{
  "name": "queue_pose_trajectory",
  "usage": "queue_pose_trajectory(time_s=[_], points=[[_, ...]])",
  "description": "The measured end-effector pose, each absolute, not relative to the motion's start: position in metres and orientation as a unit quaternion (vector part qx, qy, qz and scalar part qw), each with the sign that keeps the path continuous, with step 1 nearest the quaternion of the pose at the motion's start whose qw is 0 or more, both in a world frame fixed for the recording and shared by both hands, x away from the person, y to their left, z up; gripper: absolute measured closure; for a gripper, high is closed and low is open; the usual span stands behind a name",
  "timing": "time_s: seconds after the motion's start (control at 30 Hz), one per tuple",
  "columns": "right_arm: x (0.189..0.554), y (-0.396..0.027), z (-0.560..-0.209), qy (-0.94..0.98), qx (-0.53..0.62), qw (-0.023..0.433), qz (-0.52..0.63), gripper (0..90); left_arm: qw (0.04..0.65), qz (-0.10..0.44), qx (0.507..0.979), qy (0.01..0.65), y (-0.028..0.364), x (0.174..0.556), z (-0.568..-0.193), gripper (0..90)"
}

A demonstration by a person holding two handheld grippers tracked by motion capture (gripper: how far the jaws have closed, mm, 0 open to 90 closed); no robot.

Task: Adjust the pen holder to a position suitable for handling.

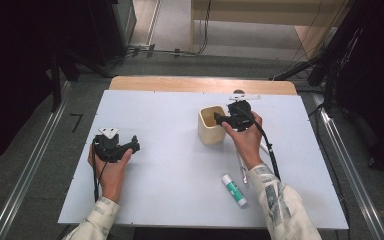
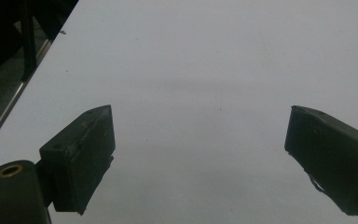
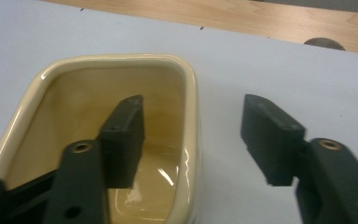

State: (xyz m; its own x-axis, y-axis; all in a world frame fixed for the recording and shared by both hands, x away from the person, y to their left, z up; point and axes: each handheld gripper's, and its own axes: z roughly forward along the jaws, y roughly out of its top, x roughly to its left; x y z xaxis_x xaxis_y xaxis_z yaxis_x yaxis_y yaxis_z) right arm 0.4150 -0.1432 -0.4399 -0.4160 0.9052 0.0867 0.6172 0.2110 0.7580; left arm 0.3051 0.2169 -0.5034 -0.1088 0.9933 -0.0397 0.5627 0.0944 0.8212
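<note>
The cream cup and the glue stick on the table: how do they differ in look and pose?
The cream cup stands upright with its mouth open upward; the glue stick lies flat on its side. The cream cup is wide and squarish; the glue stick is a slim white tube with a green label. The right gripper straddles the cup's wall, jaws open; nothing touches the glue stick. Both rest on the white table.

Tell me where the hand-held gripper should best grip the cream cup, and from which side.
Probably the cream cup by its near wall, from above: it stands upright and open, and the right hand-held gripper already straddles that thin rim, one jaw inside, one outside, not pressing.
</note>
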Motion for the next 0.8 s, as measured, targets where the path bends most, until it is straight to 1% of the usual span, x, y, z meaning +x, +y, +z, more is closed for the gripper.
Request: queue_pose_trajectory(time_s=[0.03, 0.13, 0.17, 0.57, 0.8], points=[[0.415, -0.143, -0.440, 0.754, 0.505, 0.193, 0.374, 28.8, 0.322, 0.334, 0.584, 0.666, 0.217, 0.305, -0.503, 9.4], [0.415, -0.143, -0.442, 0.753, 0.505, 0.198, 0.374, 23.3, 0.323, 0.333, 0.583, 0.667, 0.217, 0.305, -0.503, 9.4], [0.415, -0.143, -0.442, 0.753, 0.504, 0.197, 0.374, 22.7, 0.324, 0.333, 0.583, 0.667, 0.217, 0.305, -0.503, 9.4], [0.409, -0.148, -0.439, 0.748, 0.496, 0.197, 0.395, 22.2, 0.325, 0.332, 0.582, 0.667, 0.217, 0.305, -0.503, 9.4], [0.401, -0.159, -0.432, 0.738, 0.489, 0.197, 0.421, 21.6, 0.324, 0.331, 0.582, 0.668, 0.217, 0.305, -0.503, 9.4]])
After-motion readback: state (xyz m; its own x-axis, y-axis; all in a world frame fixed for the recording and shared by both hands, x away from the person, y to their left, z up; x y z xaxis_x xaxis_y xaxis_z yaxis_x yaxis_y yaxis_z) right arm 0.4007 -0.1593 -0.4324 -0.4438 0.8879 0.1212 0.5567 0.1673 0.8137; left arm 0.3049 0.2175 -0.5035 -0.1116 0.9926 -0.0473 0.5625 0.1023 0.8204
